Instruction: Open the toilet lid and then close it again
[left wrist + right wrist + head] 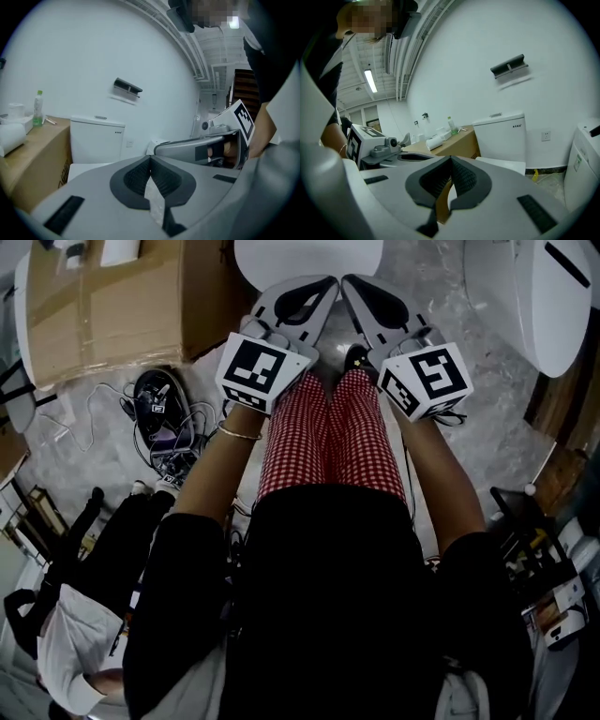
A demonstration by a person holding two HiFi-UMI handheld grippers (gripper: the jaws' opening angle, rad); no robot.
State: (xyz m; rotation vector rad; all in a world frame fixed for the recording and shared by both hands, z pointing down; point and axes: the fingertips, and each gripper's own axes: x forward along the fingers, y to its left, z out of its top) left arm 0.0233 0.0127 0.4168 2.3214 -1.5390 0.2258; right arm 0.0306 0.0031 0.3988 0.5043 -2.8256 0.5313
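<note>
The white toilet's lid (309, 259) lies flat and closed just beyond my feet. In the left gripper view the lid (82, 169) shows below the white tank (96, 140). The right gripper view also has the lid (502, 165) and tank (501, 138). My left gripper (328, 284) and right gripper (348, 283) hang side by side over my red checked trousers, a little short of the lid's front edge and not touching it. Both are shut with nothing between the jaws, as the left gripper (150, 157) and right gripper (451, 159) views show.
A big cardboard box (112, 306) stands left of the toilet, with a bottle (38, 108) and paper rolls on top. Cables and a black device (159, 409) lie on the floor at the left. A second white toilet (534, 296) stands at the right.
</note>
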